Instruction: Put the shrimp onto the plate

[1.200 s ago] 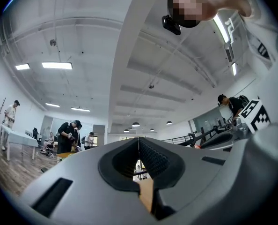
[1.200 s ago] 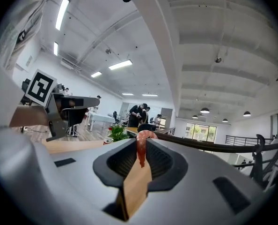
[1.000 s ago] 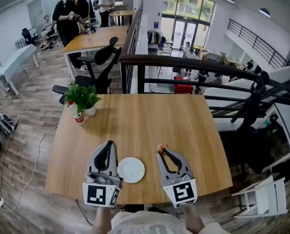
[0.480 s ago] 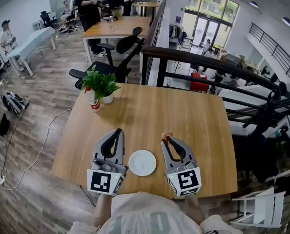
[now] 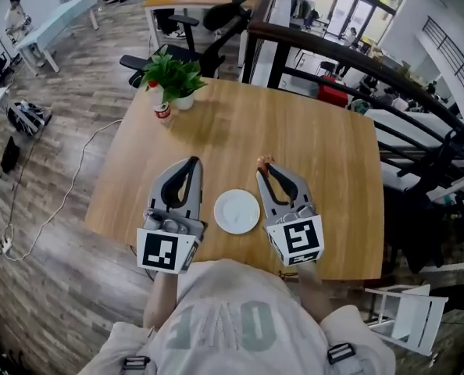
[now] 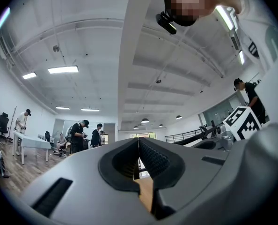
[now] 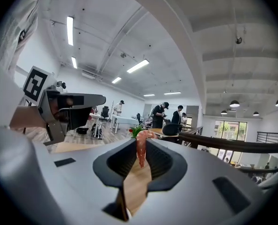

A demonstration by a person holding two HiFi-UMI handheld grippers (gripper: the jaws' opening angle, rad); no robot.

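Compared with half a second ago, the head view looks more steeply down: more of the person's shirt shows at the near edge, and the table [image 5: 318, 131] sits higher in the view. Both grippers and the plate [image 5: 237, 211] keep the same arrangement as before, with the plate between them near the table's near edge.

The left gripper [image 5: 191, 162] has its jaws pressed together at the tips, and nothing is between them. The right gripper [image 5: 264, 168] has its jaws closed on the shrimp [image 5: 263, 162], which stands up from the tips, pink and orange. The shrimp is held over the table, just to the far right of the plate and not touching it.

There are two grippers, one shrimp and one white plate. One plant [image 5: 173, 73] stands at the far left corner, with one red can [image 5: 162, 110] just beside it.
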